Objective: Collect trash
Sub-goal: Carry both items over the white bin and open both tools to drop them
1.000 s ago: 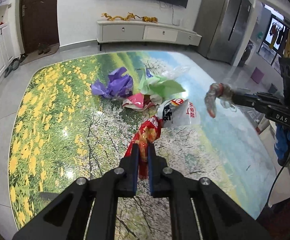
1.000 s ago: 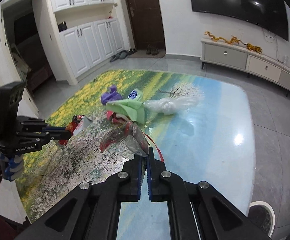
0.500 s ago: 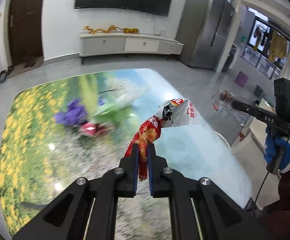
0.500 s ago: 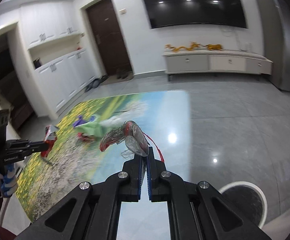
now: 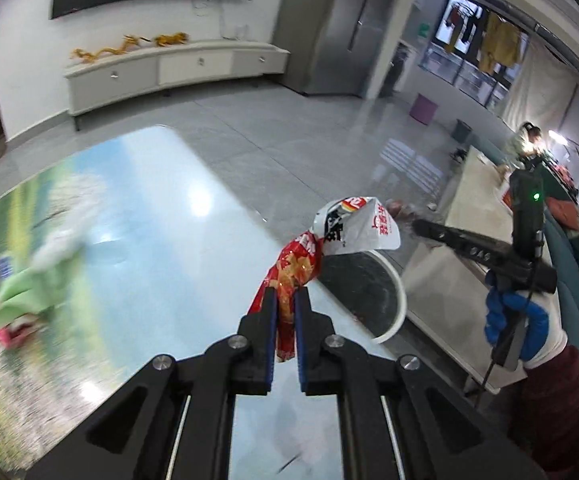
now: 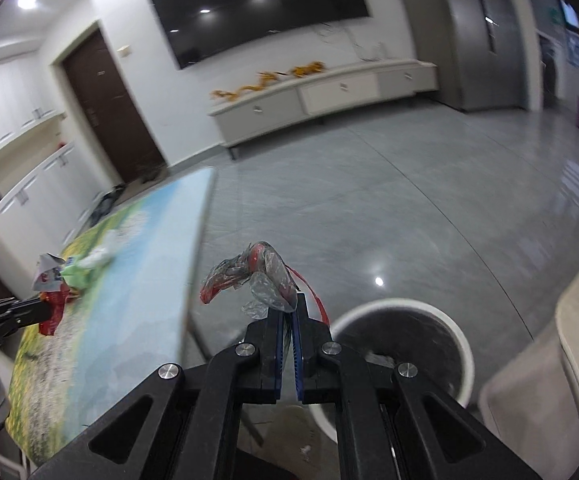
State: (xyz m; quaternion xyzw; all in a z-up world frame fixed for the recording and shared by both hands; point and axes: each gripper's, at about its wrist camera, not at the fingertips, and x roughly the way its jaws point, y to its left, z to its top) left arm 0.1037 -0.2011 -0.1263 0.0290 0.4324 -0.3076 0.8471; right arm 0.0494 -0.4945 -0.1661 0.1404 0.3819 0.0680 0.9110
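Observation:
My left gripper (image 5: 285, 300) is shut on a red and white snack wrapper (image 5: 321, 248), held in the air over the table's right edge, just short of a white-rimmed trash bin (image 5: 389, 280) on the floor. My right gripper (image 6: 289, 304) is shut on a crumpled clear plastic wrap with red print (image 6: 257, 272), held above the floor next to the bin (image 6: 461, 344). In the left wrist view the right gripper (image 5: 421, 226) reaches in from the right. In the right wrist view the left gripper (image 6: 49, 308) and its wrapper (image 6: 47, 276) show at the far left.
The table with a flower-landscape top (image 5: 137, 248) still carries green (image 5: 33, 284), purple and pink trash at its left. Its edge (image 6: 197, 248) runs beside the bin. A beige counter (image 5: 473, 200) and teal sofa stand to the right. Grey tiled floor lies beyond.
Both grippers have swung right, off the trash pile and towards the table's edge. The bin has come into view below them. Each still holds its piece of trash.

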